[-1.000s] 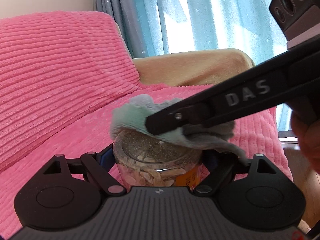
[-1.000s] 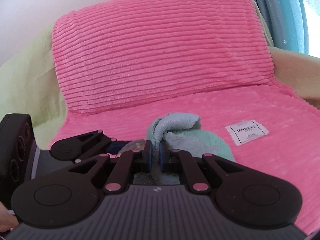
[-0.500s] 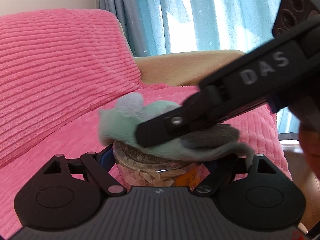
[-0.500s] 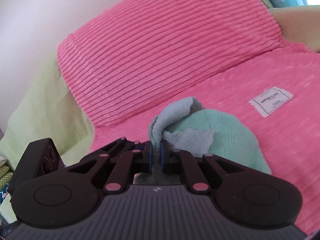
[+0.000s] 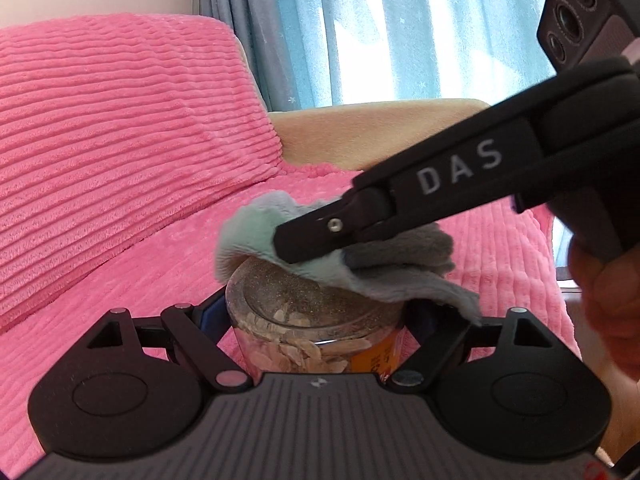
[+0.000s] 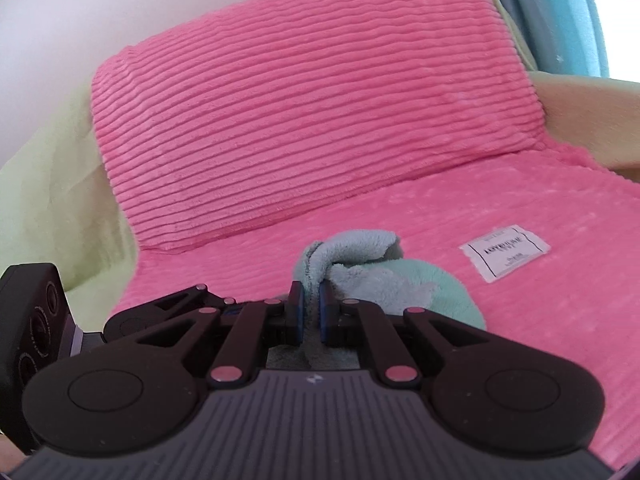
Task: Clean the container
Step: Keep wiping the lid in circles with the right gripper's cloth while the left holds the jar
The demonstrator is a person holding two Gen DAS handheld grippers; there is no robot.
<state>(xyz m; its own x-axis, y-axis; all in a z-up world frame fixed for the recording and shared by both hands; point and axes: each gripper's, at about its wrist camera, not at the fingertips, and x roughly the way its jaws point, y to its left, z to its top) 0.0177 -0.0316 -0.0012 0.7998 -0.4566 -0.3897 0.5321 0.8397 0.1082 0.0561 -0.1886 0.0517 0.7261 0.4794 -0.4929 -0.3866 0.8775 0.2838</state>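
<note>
At frame centre, the cloth is hiding part of the jar; left tongs are clamping it, right tongs are pinching the cloth.

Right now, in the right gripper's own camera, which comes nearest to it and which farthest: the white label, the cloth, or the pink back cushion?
1. Cloth: pinched in the right gripper, centre.
2. White label: lying on the seat, to the right.
3. Pink back cushion: behind, upright.
</note>
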